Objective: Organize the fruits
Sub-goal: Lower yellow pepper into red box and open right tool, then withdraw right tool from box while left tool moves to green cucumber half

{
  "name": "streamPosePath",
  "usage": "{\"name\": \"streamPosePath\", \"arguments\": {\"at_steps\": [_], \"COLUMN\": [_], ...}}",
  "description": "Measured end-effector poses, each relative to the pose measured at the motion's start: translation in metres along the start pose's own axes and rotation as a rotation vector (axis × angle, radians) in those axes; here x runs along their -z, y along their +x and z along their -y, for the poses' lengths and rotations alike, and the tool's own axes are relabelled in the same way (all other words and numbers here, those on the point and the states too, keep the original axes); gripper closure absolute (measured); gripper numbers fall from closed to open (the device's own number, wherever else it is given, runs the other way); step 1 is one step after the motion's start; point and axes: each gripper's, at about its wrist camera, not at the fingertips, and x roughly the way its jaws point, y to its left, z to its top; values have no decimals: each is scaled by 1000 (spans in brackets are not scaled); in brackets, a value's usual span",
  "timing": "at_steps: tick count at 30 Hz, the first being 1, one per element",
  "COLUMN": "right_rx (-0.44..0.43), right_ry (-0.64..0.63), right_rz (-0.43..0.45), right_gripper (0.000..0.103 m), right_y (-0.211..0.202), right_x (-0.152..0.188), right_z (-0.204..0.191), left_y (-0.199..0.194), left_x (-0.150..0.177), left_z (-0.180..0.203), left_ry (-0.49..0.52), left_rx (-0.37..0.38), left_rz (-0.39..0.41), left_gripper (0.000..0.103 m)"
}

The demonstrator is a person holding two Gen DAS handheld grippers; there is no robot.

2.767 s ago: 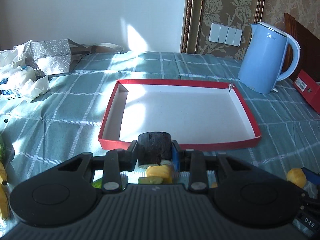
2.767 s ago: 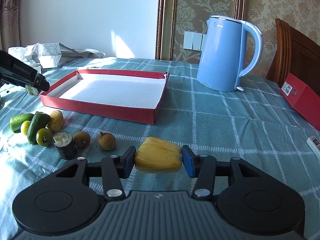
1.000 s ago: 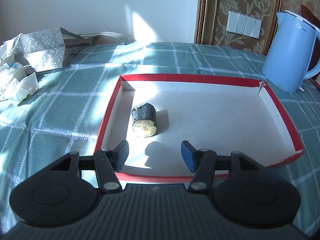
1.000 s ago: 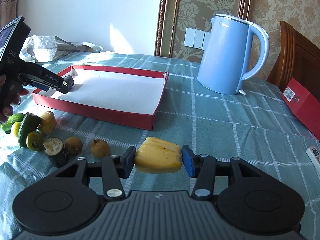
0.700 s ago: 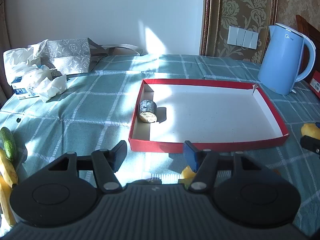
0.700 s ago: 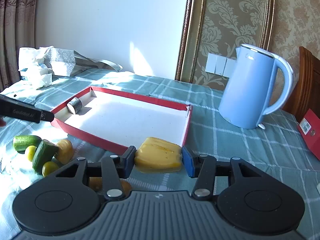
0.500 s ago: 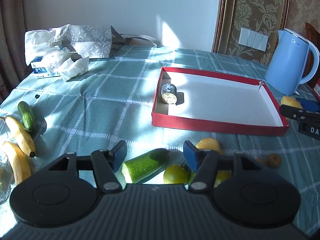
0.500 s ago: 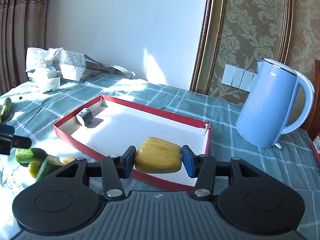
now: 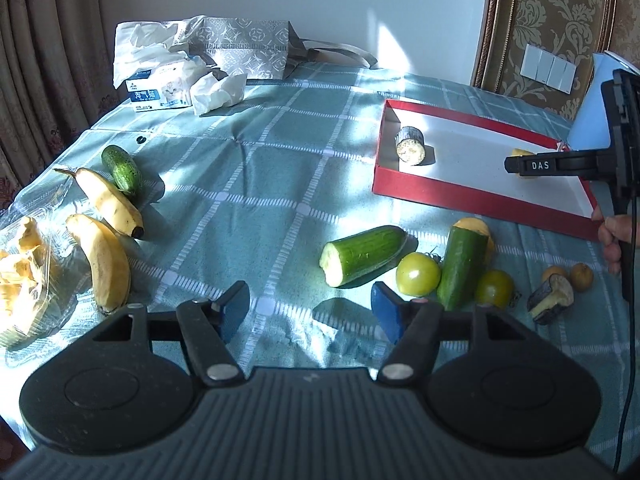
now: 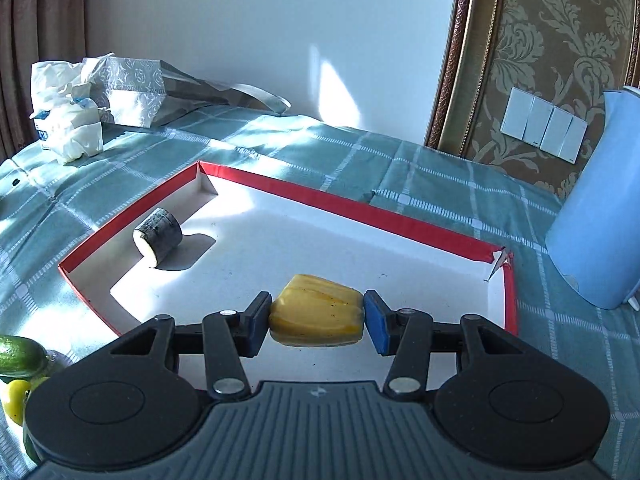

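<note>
My right gripper (image 10: 316,322) is shut on a yellow fruit piece (image 10: 318,316) and holds it above the red-walled white tray (image 10: 352,210). A dark-skinned cut piece (image 10: 157,236) lies in the tray's left corner; it also shows in the left wrist view (image 9: 411,146). My left gripper (image 9: 310,312) is open and empty above the tablecloth. Ahead of it lie a cut cucumber (image 9: 362,255), a second cucumber piece (image 9: 462,268), two green tomatoes (image 9: 418,274), a dark cut piece (image 9: 550,304) and two small brown fruits (image 9: 581,277). The right gripper (image 9: 524,165) shows over the tray (image 9: 480,200).
Two bananas (image 9: 106,256) and a whole cucumber (image 9: 121,168) lie at the left beside a clear plastic pack (image 9: 24,276). A tissue pack (image 9: 160,90) and a grey bag (image 9: 244,54) sit at the back. A blue kettle (image 10: 600,216) stands right of the tray.
My left gripper let go of the dark piece in the tray, then pulled back and left, still open. My right gripper carried the yellow piece forward over the tray.
</note>
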Motion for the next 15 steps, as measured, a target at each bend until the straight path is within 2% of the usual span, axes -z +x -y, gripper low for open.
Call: {"name": "streamPosePath", "arguments": {"at_steps": [11,12,15], "right_rx": [-1,-1,-7], "right_ry": [-62,-68,-76], "right_rz": [-25,-22,-3], "right_gripper": [53,49,22], "right_y": [29,29,26], "right_x": [-1,-1,-1], "right_z": [-12,-14,-15], "left_y": [2,2,1], "left_x": [8,8,9], "left_z": [7,7,6], "left_ry": [1,1,4], "left_rx": [7,9,14], "left_rz": [-27,-27,-29], "left_gripper": [35,35,34]}}
